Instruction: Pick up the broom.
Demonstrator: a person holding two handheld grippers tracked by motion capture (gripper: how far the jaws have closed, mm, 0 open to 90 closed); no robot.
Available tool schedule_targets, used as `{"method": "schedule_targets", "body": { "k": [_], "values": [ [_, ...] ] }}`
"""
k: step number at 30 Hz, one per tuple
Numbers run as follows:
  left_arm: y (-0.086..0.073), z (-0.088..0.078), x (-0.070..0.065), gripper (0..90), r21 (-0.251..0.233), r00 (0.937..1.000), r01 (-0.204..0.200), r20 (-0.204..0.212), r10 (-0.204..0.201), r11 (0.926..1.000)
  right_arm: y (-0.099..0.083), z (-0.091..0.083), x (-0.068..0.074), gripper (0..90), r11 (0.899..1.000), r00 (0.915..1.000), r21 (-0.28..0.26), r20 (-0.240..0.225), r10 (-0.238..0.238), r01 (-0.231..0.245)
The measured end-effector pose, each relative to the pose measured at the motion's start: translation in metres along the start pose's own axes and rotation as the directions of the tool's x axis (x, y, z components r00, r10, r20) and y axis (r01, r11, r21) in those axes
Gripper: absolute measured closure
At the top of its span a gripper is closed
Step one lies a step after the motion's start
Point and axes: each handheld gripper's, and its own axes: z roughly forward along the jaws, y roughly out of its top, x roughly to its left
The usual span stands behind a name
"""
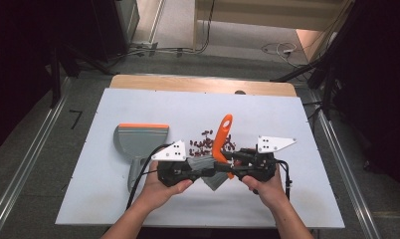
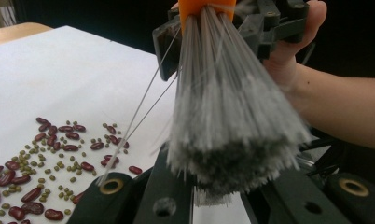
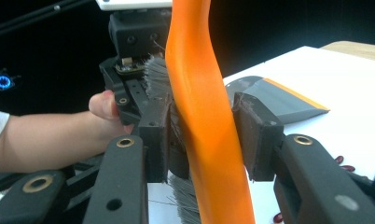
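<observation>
Both grippers hold one orange-handled brush with grey bristles: our left gripper clamps the bristle tips, our right gripper squeezes the handle. Scattered red and green beans lie just beside the left fingers.

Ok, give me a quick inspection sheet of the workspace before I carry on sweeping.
Surface: white board on a wooden table.
Job's things: orange-handled brush held over the board; grey dustpan lying left of it; red and green beans scattered on the board.
Clutter: nothing seen.
Grippers: left tool shut on the brush bristles; right tool shut on the brush handle.
Cables: a black cable trails from the left tool; more lie on the floor beyond the table.
Surroundings: dark stands, grey floor.
</observation>
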Motion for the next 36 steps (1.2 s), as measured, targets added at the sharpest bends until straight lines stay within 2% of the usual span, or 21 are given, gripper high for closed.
{"method": "schedule_targets", "body": {
  "k": [2,6,8,10,13,14,16,20,22,26,28,31,36],
  "values": [
    [0.000,0.000,0.001,85.3,-0.001,0.9999,0.009,0.015,-0.009,1.0000,-0.001,0.000,0.000,58.8,1.000,1.0000,0.001,0.002,0.001,-0.001],
    [-0.001,0.002,0.001,85.4,0.008,0.9992,0.008,0.040,-0.008,0.9999,-0.001,0.002,-0.001,60.8,1.000,0.9997,0.013,-0.023,0.005,-0.004],
    [-0.001,0.002,0.002,85.3,0.007,0.9986,0.015,0.051,-0.016,0.9999,-0.002,0.001,-0.001,63.7,1.000,0.9996,0.018,-0.027,0.003,-0.002],
    [-0.001,0.002,0.003,85.1,0.008,0.9966,0.024,0.079,-0.025,0.9997,-0.001,0.000,-0.001,67.1,1.000,0.9993,0.025,-0.038,0.004,-0.003],
    [-0.001,0.002,0.003,81.9,0.002,0.9972,0.023,0.071,-0.023,0.9997,0.001,-0.001,0.004,68.0,0.999,0.9997,0.043,-0.020,-0.013,0.013],
    [-0.001,0.002,0.003,80.1,-0.006,0.9970,0.039,0.067,-0.039,0.9992,0.002,-0.001,0.005,68.1,0.999,0.9998,0.042,-0.010,-0.016,0.016],
    [-0.001,0.001,0.004,76.1,-0.011,0.9982,0.042,0.043,-0.041,0.9991,0.002,0.000,0.006,68.3,0.999,0.9998,0.037,0.011,-0.014,0.014],
    [-0.002,-0.001,0.002,57.6,-0.006,0.9981,0.039,-0.047,-0.039,0.9992,0.004,0.000,0.008,68.5,0.999,0.9985,0.035,0.052,-0.015,0.013],
    [-0.003,-0.003,0.002,40.9,0.000,0.9941,0.042,-0.100,-0.042,0.9991,0.004,-0.002,0.007,68.5,0.999,0.9978,0.032,0.066,-0.011,0.009],
    [-0.005,-0.009,0.003,21.9,-0.009,0.9856,0.048,-0.162,-0.049,0.9988,0.005,-0.007,0.004,68.5,1.000,0.9933,0.016,0.115,0.007,-0.009],
    [-0.007,-0.011,0.004,16.1,-0.015,0.9823,0.061,-0.176,-0.063,0.9980,0.005,-0.010,0.004,68.4,1.000,0.9853,0.015,0.170,-0.006,0.004],
    [-0.010,-0.015,0.006,12.8,-0.015,0.9769,0.079,-0.198,-0.080,0.9968,0.005,-0.013,0.003,68.4,1.000,0.9748,0.006,0.223,0.005,-0.006],
    [-0.014,-0.023,0.007,3.3,-0.025,0.9653,0.085,-0.246,-0.089,0.9961,0.005,-0.018,-0.002,68.5,1.000,0.9563,0.002,0.291,0.029,-0.031]
  ]
}}
